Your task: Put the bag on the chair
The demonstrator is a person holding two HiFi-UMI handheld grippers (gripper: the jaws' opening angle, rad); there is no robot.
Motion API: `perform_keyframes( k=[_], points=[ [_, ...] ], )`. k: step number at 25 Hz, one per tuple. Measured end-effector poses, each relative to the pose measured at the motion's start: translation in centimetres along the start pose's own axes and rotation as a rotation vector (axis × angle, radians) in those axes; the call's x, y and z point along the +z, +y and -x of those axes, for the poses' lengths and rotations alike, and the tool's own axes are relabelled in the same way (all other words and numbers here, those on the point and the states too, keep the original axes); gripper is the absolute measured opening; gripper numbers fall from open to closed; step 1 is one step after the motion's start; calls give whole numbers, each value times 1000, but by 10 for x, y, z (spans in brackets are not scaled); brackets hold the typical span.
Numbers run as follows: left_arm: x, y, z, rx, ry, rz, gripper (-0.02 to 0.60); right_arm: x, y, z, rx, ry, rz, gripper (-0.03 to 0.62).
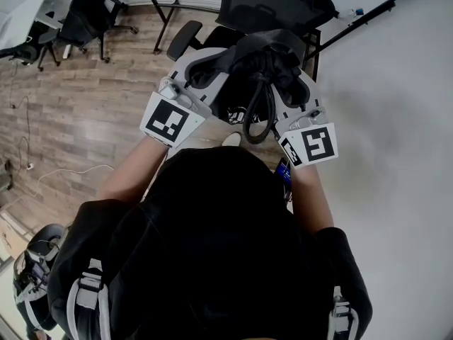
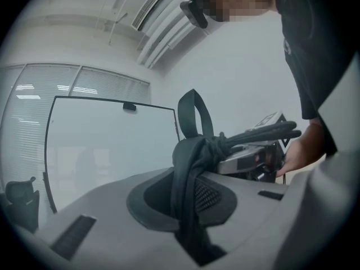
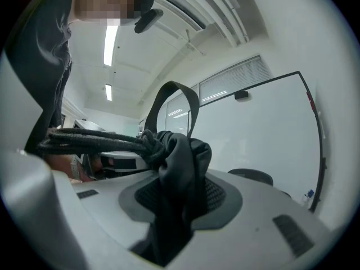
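A black drawstring bag (image 1: 265, 61) hangs between my two grippers, just in front of a black mesh office chair (image 1: 272, 2). My left gripper (image 1: 212, 68) is shut on bunched bag fabric (image 2: 188, 179). My right gripper (image 1: 299, 87) is shut on the fabric of the other side (image 3: 180, 179). A cord loop (image 1: 258, 115) dangles below the bag. In the gripper views a strap loop (image 2: 194, 114) stands up and taut cords (image 3: 95, 136) run across to the opposite gripper. The chair's seat is hidden under the bag and grippers.
The chair's armrest (image 1: 184, 41) juts out to the left. More office chairs (image 1: 88, 13) stand at the far left on the wood floor (image 1: 85, 112). A framed whiteboard (image 2: 112, 145) stands behind. A thin cable (image 1: 71, 170) lies on the floor.
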State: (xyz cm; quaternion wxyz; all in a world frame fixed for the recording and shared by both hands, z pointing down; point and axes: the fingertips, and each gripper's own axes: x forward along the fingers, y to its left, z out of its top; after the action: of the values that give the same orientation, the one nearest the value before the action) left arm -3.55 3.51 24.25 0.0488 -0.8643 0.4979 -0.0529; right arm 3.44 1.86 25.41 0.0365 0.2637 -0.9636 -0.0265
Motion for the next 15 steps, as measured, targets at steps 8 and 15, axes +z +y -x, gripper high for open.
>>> perform_keyframes(
  k=[8, 15],
  points=[
    [-10, 17, -66, 10, 15, 0, 46, -13, -64, -22, 9, 1, -8, 127],
    [-33, 46, -120, -45, 30, 43, 46, -36, -111, -54, -26, 35, -30, 127]
  ],
)
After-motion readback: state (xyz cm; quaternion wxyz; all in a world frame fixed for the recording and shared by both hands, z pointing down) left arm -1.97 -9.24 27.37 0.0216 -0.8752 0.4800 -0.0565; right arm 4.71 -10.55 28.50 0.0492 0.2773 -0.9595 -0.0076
